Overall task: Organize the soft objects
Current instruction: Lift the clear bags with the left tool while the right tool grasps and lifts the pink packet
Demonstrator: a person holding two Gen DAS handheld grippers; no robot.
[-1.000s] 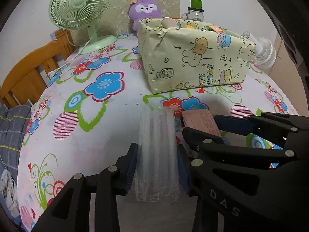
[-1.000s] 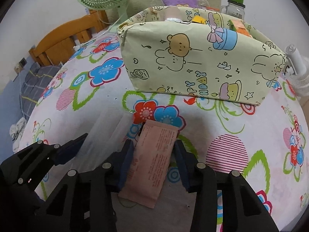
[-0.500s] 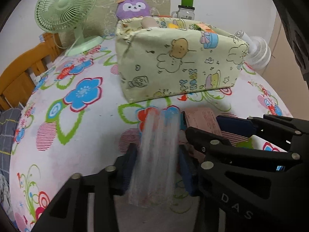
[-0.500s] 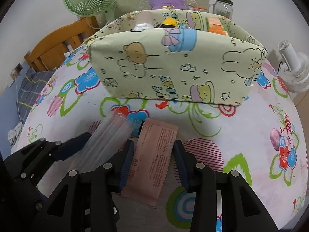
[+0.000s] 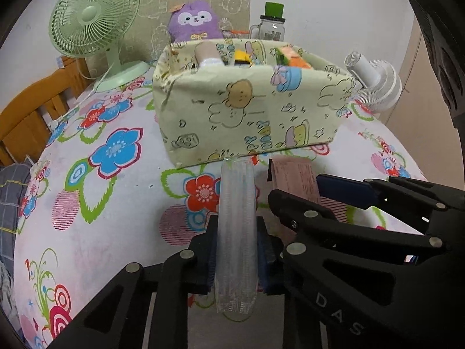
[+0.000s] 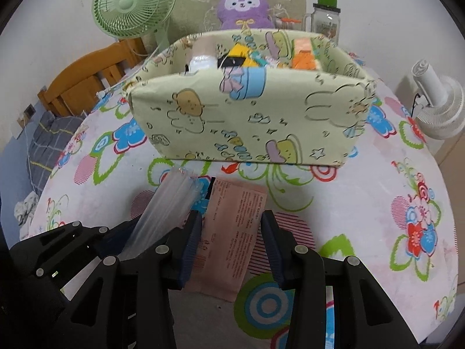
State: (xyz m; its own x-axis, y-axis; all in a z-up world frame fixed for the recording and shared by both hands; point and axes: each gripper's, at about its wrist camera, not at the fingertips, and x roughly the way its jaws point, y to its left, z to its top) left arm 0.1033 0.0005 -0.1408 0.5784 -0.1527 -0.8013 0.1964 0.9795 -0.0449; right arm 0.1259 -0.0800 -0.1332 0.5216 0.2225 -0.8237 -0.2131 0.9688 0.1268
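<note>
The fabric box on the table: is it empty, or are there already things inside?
Not empty. The open-topped fabric box already holds several things: a pale roll, a yellow item and an orange one. How deep they go, cannot tell.

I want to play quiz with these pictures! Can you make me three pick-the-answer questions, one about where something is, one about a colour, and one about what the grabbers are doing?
1. Where is the purple plush toy?
A. Behind the fabric box
B. Inside the box
C. On the floor

2. What colour is the fan with the round cage?
A. Blue
B. Light green
C. Black

3. What is the left gripper doing?
A. Standing open over nothing
B. Squeezing the clear plastic packet
C. Holding the fan

Answers:
1 A, the toy peeks over the box's far wall.
2 B, its cage, post and base are all pale green.
3 B, its jaws have just been closing and both pads press the packet's sides; the right gripper holds the pink packet.
</note>
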